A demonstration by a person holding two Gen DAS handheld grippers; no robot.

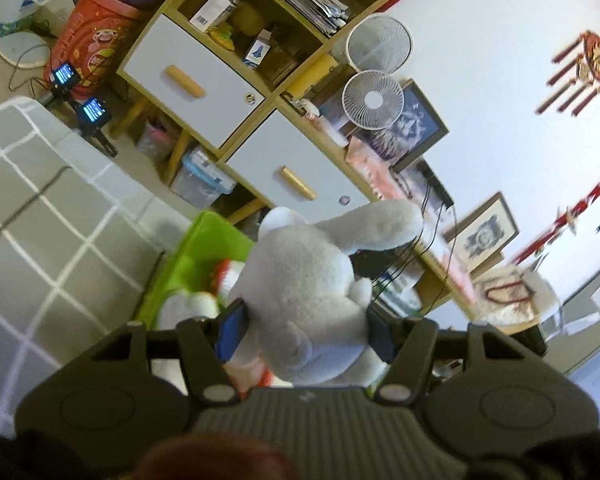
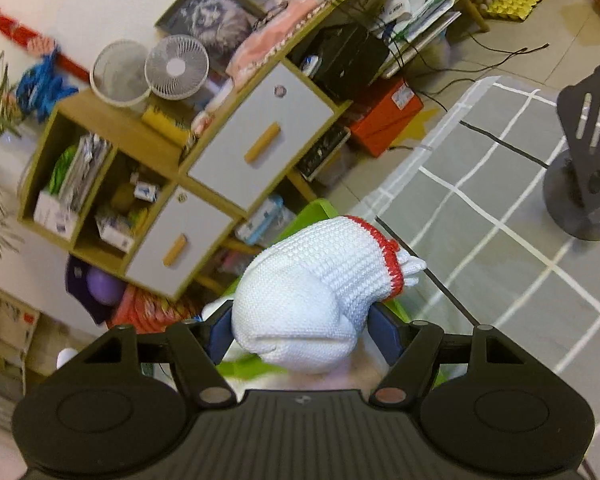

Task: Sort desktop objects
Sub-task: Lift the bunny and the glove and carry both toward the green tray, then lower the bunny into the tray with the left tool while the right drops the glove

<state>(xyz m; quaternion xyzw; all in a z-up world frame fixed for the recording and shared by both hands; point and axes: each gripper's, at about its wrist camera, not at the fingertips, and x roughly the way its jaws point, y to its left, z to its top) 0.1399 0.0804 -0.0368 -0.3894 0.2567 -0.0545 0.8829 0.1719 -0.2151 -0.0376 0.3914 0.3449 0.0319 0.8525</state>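
Plush toy: your left gripper [image 1: 306,332] holds a grey plush toy [image 1: 304,280] between its two blue pads; the toy fills the gap and both pads press on its sides.
Toy position: it sticks out forward past the fingers, with one long soft part reaching toward the upper right of the left wrist view.
Glove: your right gripper [image 2: 300,330] holds a balled white knitted glove [image 2: 308,300] with a red cuff edge; the pads touch it on both sides.
Glove position: the red cuff points to the upper right of the right wrist view, and a few white fingertips of the glove come out past it.
Green bin: a bright green bin [image 1: 204,240] sits on the floor below and behind the plush toy; in the left view you see white and red knitted things already inside it. In the right view its green rim [image 2: 320,208] shows just behind the glove.
Mat: a grey mat with white grid lines [image 1: 40,220] lies beside the bin.
Cabinet: a wooden cabinet with white doors [image 1: 192,76] stands behind the bin, near the wall.
Fans: two small white fans [image 1: 374,100] stand on top of the cabinet.
Black stand: a black stand [image 2: 588,184] stands on the mat, well apart from the glove.
Sharpness: both views are a little blurred.
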